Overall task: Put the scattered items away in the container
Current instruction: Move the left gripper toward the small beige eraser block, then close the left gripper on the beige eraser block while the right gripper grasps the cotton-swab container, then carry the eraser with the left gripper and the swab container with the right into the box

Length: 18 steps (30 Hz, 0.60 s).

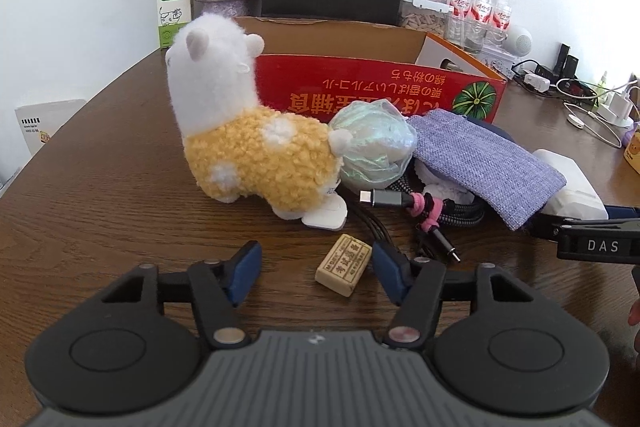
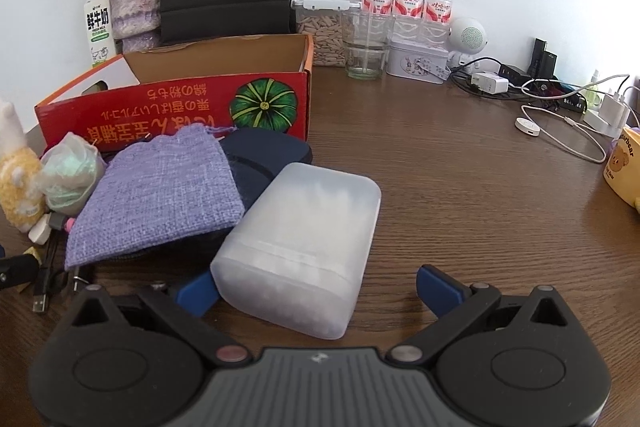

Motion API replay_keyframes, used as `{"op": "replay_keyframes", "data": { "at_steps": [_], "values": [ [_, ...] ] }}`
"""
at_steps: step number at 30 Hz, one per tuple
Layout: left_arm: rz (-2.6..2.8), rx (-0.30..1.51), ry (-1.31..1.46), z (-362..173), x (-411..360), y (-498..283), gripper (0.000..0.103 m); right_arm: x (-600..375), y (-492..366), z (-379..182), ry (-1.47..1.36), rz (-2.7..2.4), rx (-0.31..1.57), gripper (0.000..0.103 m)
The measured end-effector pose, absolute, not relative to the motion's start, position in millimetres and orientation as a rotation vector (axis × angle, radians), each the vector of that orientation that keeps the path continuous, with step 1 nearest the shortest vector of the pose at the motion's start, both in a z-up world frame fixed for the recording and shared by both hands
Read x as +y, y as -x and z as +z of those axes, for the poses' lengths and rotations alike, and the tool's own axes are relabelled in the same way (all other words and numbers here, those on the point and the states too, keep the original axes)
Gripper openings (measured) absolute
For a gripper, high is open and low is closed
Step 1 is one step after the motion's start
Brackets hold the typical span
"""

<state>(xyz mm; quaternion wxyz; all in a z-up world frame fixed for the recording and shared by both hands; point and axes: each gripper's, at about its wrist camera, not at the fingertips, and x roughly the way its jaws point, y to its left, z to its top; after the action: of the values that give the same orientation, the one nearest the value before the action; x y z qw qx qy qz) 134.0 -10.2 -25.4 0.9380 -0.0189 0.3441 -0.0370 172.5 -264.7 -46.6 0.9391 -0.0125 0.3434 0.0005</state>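
Wooden table; both tongs gape empty, eraser and frosted case between

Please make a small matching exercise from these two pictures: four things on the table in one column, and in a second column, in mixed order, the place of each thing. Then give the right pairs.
Things:
1. eraser
2. translucent plastic box
3. purple cloth pouch
4. plush alpaca

Places:
A. lying over a dark blue item, in front of the red cardboard box
B. between the open fingers of the right gripper
C. standing at the left end of the pile
D. between the open fingers of the left gripper

Pairs: 1-D, 2-B, 3-A, 4-C
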Motion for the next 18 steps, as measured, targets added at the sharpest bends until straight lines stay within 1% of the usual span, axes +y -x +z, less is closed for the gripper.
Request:
{"op": "replay_keyframes", "data": {
  "at_steps": [1, 2, 3, 4, 5, 6, 7, 8, 9, 18],
  "values": [
    [-0.09, 0.703, 0.04, -25, -11, -135, 0.052, -265, -174, -47, 0.029, 0.004, 0.698, 0.103],
    [-0.098, 0.705, 0.041, -25, -12, -135, 0.05, -264, -175, -47, 0.035, 0.003, 0.696, 0.102],
    [-0.109, 0.707, 0.045, -24, -13, -135, 0.043, -264, -175, -47, 0.041, 0.001, 0.694, 0.102],
    [-0.126, 0.709, 0.053, -24, -12, -134, 0.034, -264, -175, -46, 0.042, 0.004, 0.69, 0.1],
    [-0.142, 0.713, 0.059, -23, -13, -134, 0.029, -264, -174, -46, 0.039, 0.013, 0.686, 0.092],
    [-0.138, 0.713, 0.047, -23, -15, -134, 0.028, -264, -173, -45, 0.032, 0.026, 0.682, 0.083],
    [-0.137, 0.711, 0.042, -23, -16, -133, 0.028, -264, -172, -44, 0.029, 0.033, 0.68, 0.08],
    [-0.137, 0.71, 0.041, -24, -16, -132, 0.027, -264, -171, -43, 0.029, 0.037, 0.677, 0.074],
    [-0.136, 0.709, 0.043, -24, -15, -132, 0.026, -264, -169, -42, 0.03, 0.035, 0.674, 0.071],
    [-0.12, 0.685, 0.067, -18, -8, -120, 0.025, -273, -149, -30, 0.003, 0.046, 0.598, 0.066]
  ]
}}
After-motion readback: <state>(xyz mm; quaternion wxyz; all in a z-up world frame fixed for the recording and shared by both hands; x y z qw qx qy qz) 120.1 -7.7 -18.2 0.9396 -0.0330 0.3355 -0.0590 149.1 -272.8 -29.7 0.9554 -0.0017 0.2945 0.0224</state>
